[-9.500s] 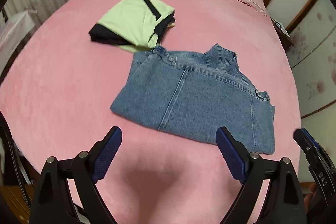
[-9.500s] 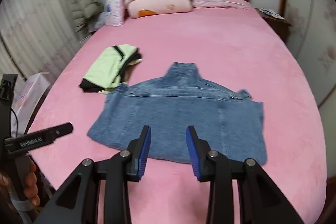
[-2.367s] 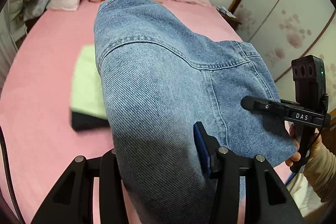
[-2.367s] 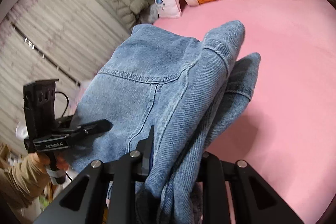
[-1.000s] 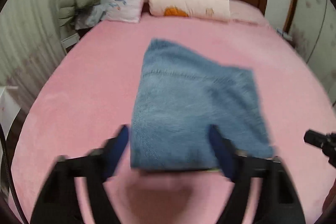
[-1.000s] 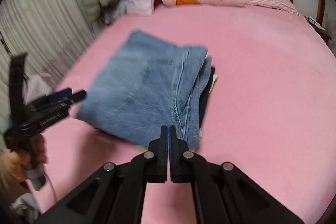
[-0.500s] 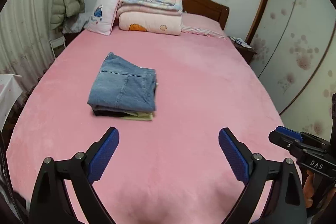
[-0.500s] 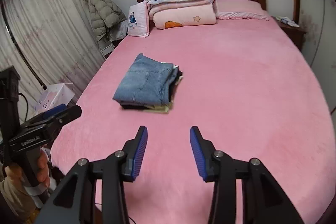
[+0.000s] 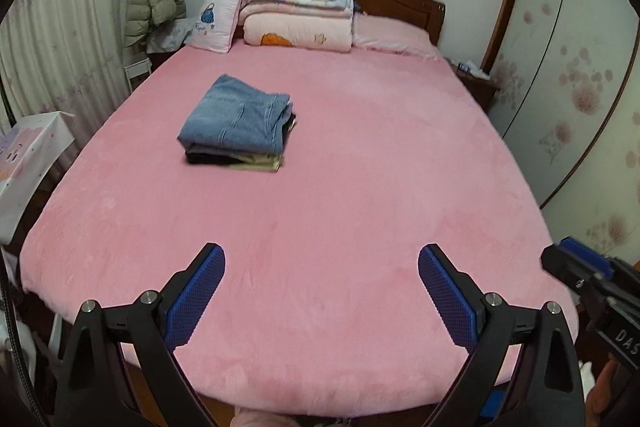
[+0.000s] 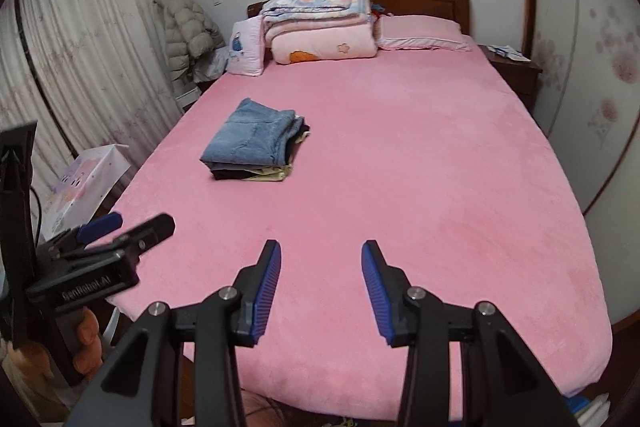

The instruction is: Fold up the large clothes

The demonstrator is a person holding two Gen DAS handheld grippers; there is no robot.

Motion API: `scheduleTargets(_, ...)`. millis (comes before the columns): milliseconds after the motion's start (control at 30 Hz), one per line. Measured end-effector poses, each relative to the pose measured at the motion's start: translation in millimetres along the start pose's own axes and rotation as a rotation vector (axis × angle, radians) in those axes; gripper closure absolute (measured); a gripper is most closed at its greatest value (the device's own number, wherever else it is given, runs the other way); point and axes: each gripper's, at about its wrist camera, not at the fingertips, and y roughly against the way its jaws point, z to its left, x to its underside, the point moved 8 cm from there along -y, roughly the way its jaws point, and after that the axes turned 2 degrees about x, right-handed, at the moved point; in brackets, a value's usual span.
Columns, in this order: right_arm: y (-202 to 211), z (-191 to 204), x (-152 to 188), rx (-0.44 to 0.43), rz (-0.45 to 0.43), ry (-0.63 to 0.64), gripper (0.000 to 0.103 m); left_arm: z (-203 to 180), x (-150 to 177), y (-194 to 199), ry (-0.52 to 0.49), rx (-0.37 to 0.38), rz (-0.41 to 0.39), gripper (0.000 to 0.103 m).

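"DAS" on right tool (image 9: 592, 291), "GenRobot.AI" on left tool (image 10: 100, 251)

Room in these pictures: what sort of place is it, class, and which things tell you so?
A home bedroom. A large bed with a wooden headboard, folded quilts and a pillow stacked at its head, and a nightstand beside it.
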Motion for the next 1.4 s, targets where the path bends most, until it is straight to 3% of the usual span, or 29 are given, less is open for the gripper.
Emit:
scheduleTargets(267, 3, -19, 26, 0.050, 0.033, -0.078, 0.061, -3, 18, 0, -0.002, -0.068, 0.037, 0.006)
scheduleTargets(433, 3, -23, 34, 0.062, 0.057, -0.081, 0.061, -14, 24, 2, -0.021, -0.065, 0.052, 0.006)
scheduleTargets(1400, -25, -46, 20, 0.083, 0.117, -0.015, 0.061, -53, 4, -21, -0.112, -0.050, 0.054, 0.006)
